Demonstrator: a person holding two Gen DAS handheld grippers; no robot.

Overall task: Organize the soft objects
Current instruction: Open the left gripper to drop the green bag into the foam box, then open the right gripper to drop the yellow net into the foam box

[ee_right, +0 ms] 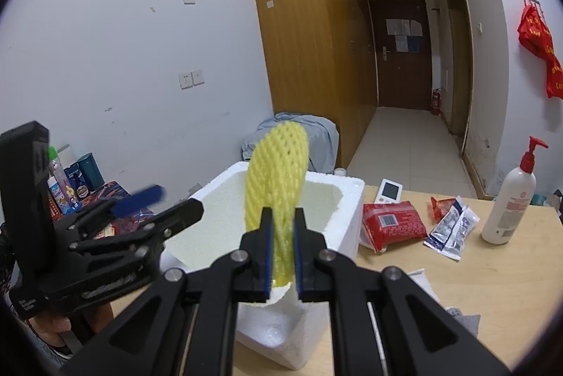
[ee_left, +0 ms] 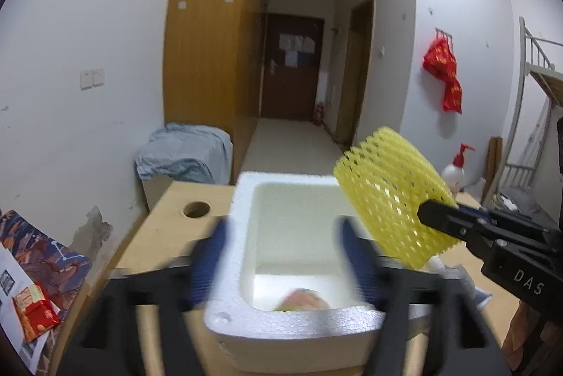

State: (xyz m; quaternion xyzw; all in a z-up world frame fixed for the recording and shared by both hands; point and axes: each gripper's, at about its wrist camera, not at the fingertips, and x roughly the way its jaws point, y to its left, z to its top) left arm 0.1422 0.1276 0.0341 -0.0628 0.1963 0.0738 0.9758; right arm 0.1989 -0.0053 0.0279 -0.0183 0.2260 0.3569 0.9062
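A white foam box (ee_left: 228,274) stands on the wooden table, also in the right wrist view (ee_right: 346,200). A pinkish soft object (ee_left: 304,300) lies inside at its near end. My right gripper (ee_right: 283,231) is shut on a yellow foam net sleeve (ee_right: 278,182) and holds it upright over the box; it enters the left wrist view from the right (ee_left: 427,209) with the sleeve (ee_left: 390,196). My left gripper (ee_left: 281,270) is open and empty, its blurred blue fingers straddling the box; in the right wrist view it is at the left (ee_right: 158,203).
On the table right of the box lie a red packet (ee_right: 392,224), a small white device (ee_right: 388,191), foil sachets (ee_right: 452,228) and a white pump bottle (ee_right: 510,203). A round hole (ee_left: 196,209) is in the tabletop. Bottles and cans (ee_right: 70,182) stand left.
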